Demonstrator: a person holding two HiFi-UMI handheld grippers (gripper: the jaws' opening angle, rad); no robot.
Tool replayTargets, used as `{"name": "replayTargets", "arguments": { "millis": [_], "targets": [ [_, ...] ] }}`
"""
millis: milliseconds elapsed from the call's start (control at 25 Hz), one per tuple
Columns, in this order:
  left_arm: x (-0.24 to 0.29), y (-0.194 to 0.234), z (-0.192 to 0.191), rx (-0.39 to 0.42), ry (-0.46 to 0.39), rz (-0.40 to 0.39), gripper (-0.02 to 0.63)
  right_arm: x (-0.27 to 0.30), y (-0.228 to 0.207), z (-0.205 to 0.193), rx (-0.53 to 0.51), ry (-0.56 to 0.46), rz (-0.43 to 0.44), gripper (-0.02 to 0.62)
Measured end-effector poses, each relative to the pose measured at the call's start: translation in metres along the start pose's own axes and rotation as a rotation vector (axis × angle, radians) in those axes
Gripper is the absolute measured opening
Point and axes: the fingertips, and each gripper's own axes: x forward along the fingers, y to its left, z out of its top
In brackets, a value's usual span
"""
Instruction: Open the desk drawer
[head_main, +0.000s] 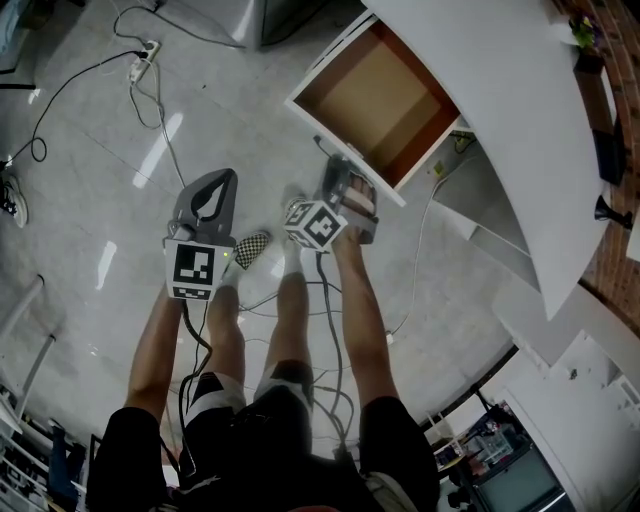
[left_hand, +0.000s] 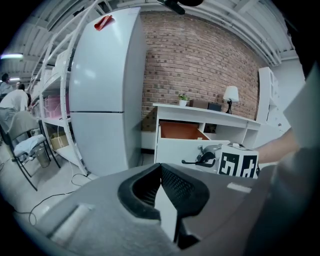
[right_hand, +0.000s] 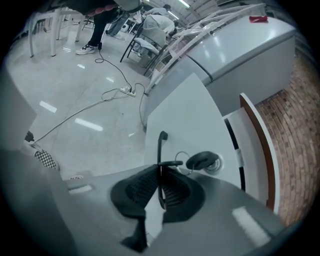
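Observation:
The white desk (head_main: 500, 110) stands at the upper right of the head view, and its drawer (head_main: 375, 100) is pulled out with the brown inside showing. My right gripper (head_main: 337, 183) is at the drawer's white front panel (right_hand: 185, 125), shut on the thin black drawer handle (right_hand: 161, 147). A key (right_hand: 202, 161) sits in the lock beside the handle. My left gripper (head_main: 212, 195) hangs over the floor to the left, apart from the drawer. Its jaws are shut with nothing between them (left_hand: 161, 167).
A power strip (head_main: 143, 58) and cables lie on the glossy floor at the upper left. A large white fridge (left_hand: 102, 90) stands left of the desk, with shelving (left_hand: 50, 110) beyond it. A lamp (left_hand: 230, 94) stands on the desktop. My checkered shoe (head_main: 252, 247) is below the grippers.

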Motion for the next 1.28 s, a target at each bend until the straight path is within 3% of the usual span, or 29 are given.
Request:
{"name": "replayTargets", "arguments": {
  "millis": [560,1080,1280],
  "targets": [
    [-0.021,0.011,-0.007,0.000,-0.001,-0.021,0.011,-0.017,0.022,0.006,-0.003,0.038,0.004,0.023],
    [-0.026,0.011,-0.015,0.017,0.023,-0.044,0.011,-0.018,0.027,0.008,-0.004,0.064,-0.034,0.021],
    [-0.027,0.008,-0.016,0.026,0.034,-0.051,0.011,-0.018,0.024,0.007,-0.007,0.060,-0.085,0.025]
  ]
}}
